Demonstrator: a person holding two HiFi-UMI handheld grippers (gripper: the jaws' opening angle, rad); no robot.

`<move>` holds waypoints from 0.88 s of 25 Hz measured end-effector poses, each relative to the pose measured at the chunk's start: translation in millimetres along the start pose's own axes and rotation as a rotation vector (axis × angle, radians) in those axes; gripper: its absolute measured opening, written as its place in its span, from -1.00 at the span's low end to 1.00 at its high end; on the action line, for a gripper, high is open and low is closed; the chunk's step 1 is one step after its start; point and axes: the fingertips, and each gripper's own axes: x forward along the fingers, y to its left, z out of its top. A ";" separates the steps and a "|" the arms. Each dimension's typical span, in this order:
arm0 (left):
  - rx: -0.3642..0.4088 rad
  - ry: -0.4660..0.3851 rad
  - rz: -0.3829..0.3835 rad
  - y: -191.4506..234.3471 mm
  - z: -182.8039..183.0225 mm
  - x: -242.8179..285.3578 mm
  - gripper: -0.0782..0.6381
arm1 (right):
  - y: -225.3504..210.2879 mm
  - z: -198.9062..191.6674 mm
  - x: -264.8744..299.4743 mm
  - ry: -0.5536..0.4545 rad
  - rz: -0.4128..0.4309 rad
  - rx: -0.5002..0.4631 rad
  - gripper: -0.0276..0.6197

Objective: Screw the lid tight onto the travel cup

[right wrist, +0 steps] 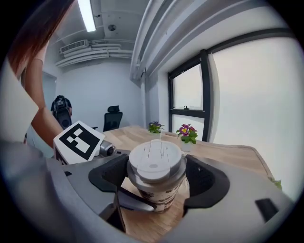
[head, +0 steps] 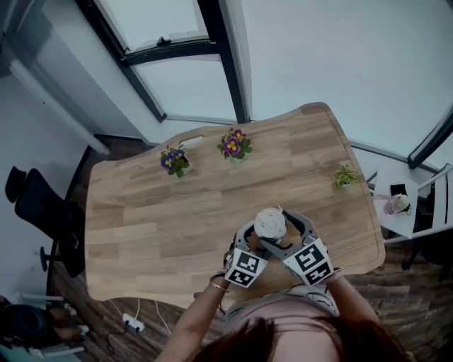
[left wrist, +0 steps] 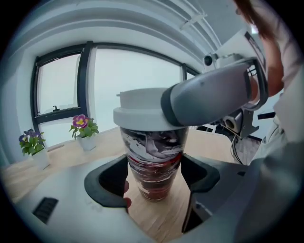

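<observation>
Left gripper view shows the left claw (left wrist: 154, 179) clamped on the cup (left wrist: 153, 156), low on its patterned body. The cup stands upright on the bench (left wrist: 159, 219). The right claw (right wrist: 159, 179) grips the lid (right wrist: 154, 159) atop it. Beyond, potted plants (head: 233, 145) stand well apart near the bench's far edge.

Office: swivel chair (right wrist: 113, 117), long wooden table (head: 141, 226), big windows (right wrist: 186, 95), ceiling strip light (right wrist: 87, 14).
</observation>
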 end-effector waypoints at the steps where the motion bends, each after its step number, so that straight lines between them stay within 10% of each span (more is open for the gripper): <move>1: 0.008 0.001 -0.016 0.0 0.1 0.5 0.17 | 0.0 -1.5 -0.6 0.005 0.013 0.017 0.22; 11: 0.210 0.122 -0.323 -7.7 -7.5 -3.1 0.17 | 6.8 -7.0 -5.2 0.133 0.257 -0.241 0.27; 22: 0.087 0.054 -0.137 -5.8 -0.5 1.3 0.17 | 1.0 -5.1 -4.9 0.031 0.039 -0.153 0.26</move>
